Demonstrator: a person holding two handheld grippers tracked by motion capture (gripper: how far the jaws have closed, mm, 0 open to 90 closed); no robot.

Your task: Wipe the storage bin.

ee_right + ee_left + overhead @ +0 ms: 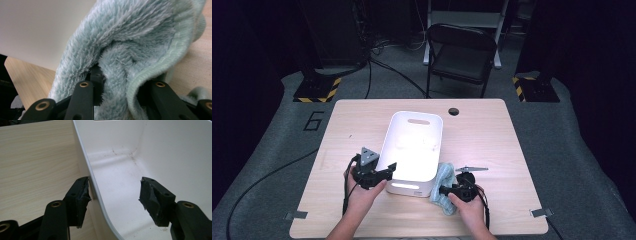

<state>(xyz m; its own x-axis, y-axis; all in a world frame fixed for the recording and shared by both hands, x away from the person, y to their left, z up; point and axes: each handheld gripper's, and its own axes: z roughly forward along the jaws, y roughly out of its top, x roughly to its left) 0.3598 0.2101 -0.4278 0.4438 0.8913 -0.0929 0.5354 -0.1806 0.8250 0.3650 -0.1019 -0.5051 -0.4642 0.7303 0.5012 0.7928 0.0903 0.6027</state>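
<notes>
A white plastic bin [414, 150] stands empty in the middle of the wooden table [482, 145]. My left gripper [388, 168] is at the bin's near left corner. In the left gripper view it [115, 192] is open and straddles the bin's wall [85, 162], one jaw outside and one inside. A fluffy light blue towel [444, 175] lies bunched against the bin's right side. My right gripper [443, 190] is shut on the towel [130, 32], with folds of it pinched between the jaws [120, 75]. The bin's outer wall [37, 25] rises just behind the towel.
A round cable hole [454, 111] sits near the table's far edge. Behind the table stands a black folding chair [462, 55]. Cables trail from both grippers over the near edge. Bare wood lies left of the bin [37, 157].
</notes>
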